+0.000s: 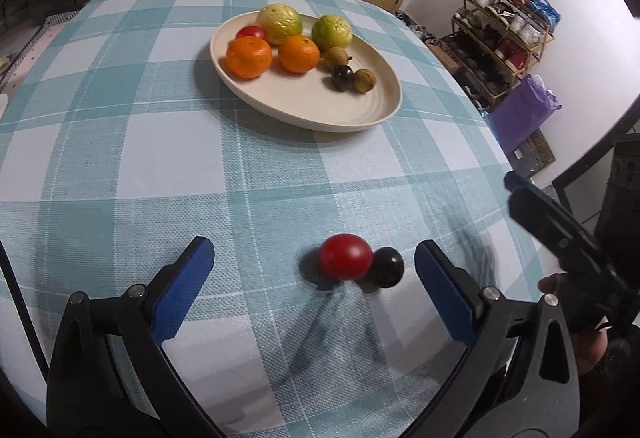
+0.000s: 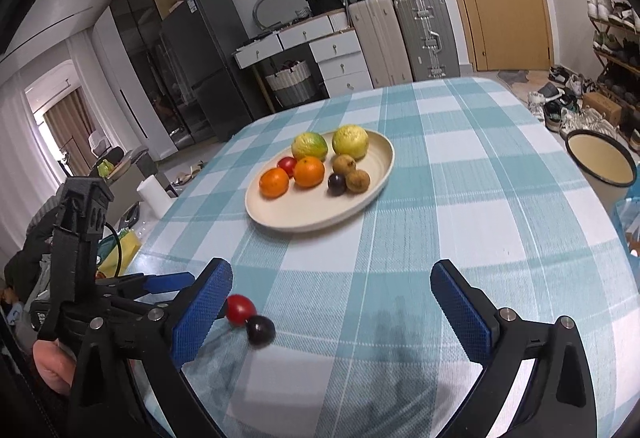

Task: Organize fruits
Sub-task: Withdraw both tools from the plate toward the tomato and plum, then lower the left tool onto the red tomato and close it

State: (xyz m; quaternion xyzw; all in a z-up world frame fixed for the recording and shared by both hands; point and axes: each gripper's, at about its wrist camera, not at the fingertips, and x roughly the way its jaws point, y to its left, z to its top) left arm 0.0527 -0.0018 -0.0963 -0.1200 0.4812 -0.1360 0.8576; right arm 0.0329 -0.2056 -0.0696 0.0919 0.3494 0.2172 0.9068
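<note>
A cream plate [image 1: 352, 110] [image 2: 376, 194] sits mid-table and holds two guavas, two oranges, a red fruit, a dark plum and two brown fruits. On the cloth near the front lie a small red tomato [image 1: 346, 256] [image 2: 240, 308] and a dark plum [image 1: 387, 267] [image 2: 261, 330], touching each other. My left gripper [image 1: 314, 290] is open, with both loose fruits between its blue fingers, nearer the right one. My right gripper [image 2: 332, 312] is open over bare cloth, the loose fruits just inside its left finger [image 2: 202, 318].
The table wears a teal checked cloth [image 1: 160, 158]. A shoe rack [image 1: 504, 38] and purple bag [image 1: 524, 110] stand off the right edge. A round basin [image 2: 602, 162] is on the floor to the right. Suitcases [image 2: 404, 38] and drawers stand behind the table.
</note>
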